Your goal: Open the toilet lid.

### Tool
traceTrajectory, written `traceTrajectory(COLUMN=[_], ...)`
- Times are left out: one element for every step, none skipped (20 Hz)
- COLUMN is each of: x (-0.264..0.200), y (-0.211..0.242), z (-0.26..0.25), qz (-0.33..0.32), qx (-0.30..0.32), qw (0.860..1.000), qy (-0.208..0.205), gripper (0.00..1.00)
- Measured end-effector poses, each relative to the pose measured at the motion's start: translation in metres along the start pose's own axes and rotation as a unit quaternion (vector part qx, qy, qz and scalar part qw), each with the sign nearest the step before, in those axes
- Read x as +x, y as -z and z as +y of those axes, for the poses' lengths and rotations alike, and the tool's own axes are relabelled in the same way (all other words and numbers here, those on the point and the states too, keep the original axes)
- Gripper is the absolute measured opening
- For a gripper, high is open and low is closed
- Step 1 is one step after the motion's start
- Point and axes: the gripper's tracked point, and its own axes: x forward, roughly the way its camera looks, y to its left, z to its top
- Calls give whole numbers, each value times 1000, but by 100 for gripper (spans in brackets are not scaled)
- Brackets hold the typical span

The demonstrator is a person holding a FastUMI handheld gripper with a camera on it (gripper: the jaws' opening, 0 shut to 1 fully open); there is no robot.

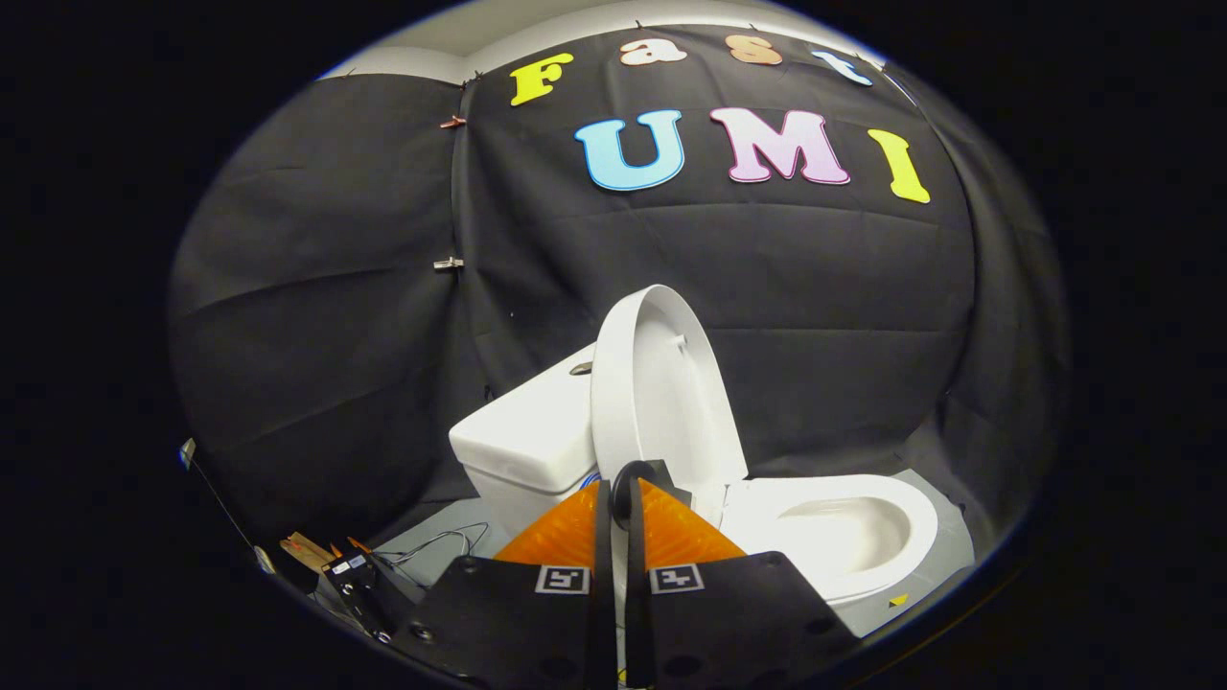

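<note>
Nearly closed tool (620, 498) against raised lid (652, 383).

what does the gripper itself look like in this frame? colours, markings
The gripper has two orange fingers with a ribbed, wedge-shaped surface, narrowing to black tips. Behind them sit two flat black plates with round screw holes, each carrying a small square black-and-white fiducial marker near the inner edge. The fingers are nearly together, with only a thin slit between them.

white toilet lid (652, 393), orange-fingered claw (620, 498)
</note>
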Motion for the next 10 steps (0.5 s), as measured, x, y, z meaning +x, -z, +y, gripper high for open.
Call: traceTrajectory(x=[3, 3, 2, -4, -7, -14, -18, -24, -30, -38], y=[6, 9, 10, 6, 0, -10, -16, -26, -34, -46], z=[-2, -4, -5, -8, -8, -11, -13, -15, -17, -19], qz=[12, 20, 22, 18, 11, 1, -10, -17, -22, -27], qx=[5, 14, 22, 26, 26, 25, 26, 27, 26, 25], qw=[1000, 1000, 1000, 1000, 1000, 1000, 1000, 999, 999, 999], qy=[1, 0, -3, -4, -2, 1, 1, 1, 2, 5], gripper=[11, 17, 17, 20, 30, 39, 49, 59, 69, 83])
